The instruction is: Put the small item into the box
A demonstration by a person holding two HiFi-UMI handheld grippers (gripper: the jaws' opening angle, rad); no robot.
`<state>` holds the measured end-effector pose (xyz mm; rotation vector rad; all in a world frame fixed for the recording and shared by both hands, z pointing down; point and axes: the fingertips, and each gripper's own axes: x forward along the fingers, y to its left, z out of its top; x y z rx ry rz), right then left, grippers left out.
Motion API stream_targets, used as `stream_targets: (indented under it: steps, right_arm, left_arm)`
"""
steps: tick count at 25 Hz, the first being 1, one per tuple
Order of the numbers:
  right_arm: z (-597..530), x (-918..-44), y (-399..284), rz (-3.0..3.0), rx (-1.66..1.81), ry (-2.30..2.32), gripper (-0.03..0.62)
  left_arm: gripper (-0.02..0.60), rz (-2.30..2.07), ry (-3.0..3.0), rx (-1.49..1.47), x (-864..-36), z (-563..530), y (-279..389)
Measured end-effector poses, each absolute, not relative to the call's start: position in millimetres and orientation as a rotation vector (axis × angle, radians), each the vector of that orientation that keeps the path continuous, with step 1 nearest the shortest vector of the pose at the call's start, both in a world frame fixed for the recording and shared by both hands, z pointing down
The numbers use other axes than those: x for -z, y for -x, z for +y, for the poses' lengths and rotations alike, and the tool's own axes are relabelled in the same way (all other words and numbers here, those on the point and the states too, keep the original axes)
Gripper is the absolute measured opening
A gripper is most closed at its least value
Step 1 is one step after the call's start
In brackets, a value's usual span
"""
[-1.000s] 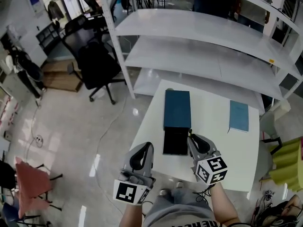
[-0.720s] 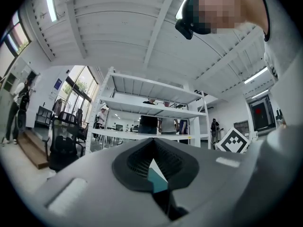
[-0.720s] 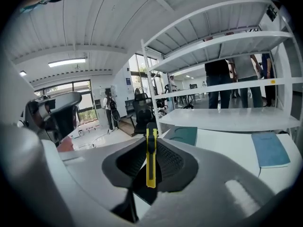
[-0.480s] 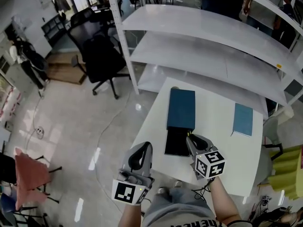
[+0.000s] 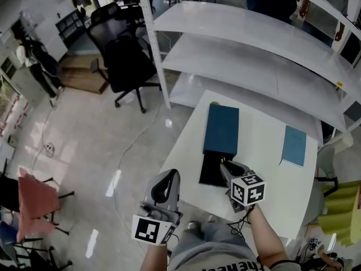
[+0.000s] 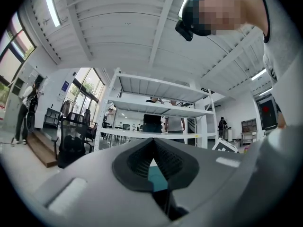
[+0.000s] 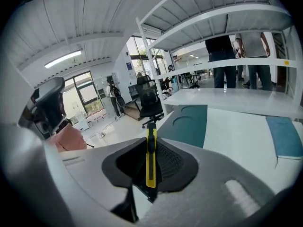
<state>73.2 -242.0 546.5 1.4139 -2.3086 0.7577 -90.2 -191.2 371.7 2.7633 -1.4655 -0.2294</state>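
Shelves: a white rack of shelves [image 5: 254, 44] stands behind the work spot, bare on the boards that show, and takes no part in the job.
Desk: the white desk [image 5: 265, 171] carries everything, and its near edge sits close to the person, so both arms reach it easily.
Box: a teal box [image 5: 221, 127] lies flat on the desk with its long side running away from the person. Its open end faces them, likely so that loading is a straight push forward.
Tray: a black tray [image 5: 210, 171] is pulled out of the box's near end, open side up, and looks empty as far as it can be seen. It appears to be the place meant for the item.
Teal slab: a thin teal slab [image 5: 294, 145] lies well apart to the right, clear of the path.
Right tongs: the right tongs [image 5: 225, 167] hang over the near right corner of the tray, clamped narrowly on the cutter and pointing down toward the opening. The item seems ready to be lowered in.
Left tongs: the left tongs [image 5: 171, 175] hang off the desk's near left edge over the floor, pads closed together with nothing between them. They seem parked out of the way.
Cutter: a slim yellow cutter [image 7: 150, 161] with a black slider is pinched flat between the right pads, its length along the tongs. It is not yet in the tray.
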Motion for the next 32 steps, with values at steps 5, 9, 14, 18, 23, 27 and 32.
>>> stream_targets:
  steps: [5,9,14,18,23,27,32]
  right_arm:
    - [-246,-565,-72,-2.258,-0.824,-1.38,0.066]
    - [-249,-580,-70,-2.21,-0.871,-1.346,0.066]
    - [-252,-594,-66,-2.166,-0.93,-1.306,0.066]
    - [-256,-606,-64,-2.121,-0.982,-1.275,0.066]
    - [-262,-619,-61,-2.061,-1.034,-1.26,0.066]
    - [-269,-630,-60,-2.02,-1.082,-1.259,0.066]
    - [-272,-640,-56,-1.98,-1.157,-1.248,0.066]
  left_arm:
    - [0.014,-1.494,-2.745,0.232,-374,-190,95]
    - [0.014,-1.518,-2.732,0.219,-375,-188,99]
    - [0.014,-1.544,-2.714,0.214,-376,-185,104]
    - [0.014,-1.562,-2.702,0.204,-378,-183,106]
    - [0.014,-1.588,-2.69,0.196,-377,-181,111]
    - [0.014,-1.613,-2.676,0.187,-378,-180,115]
    - [0.014,-1.646,-2.656,0.179,-379,-176,120]
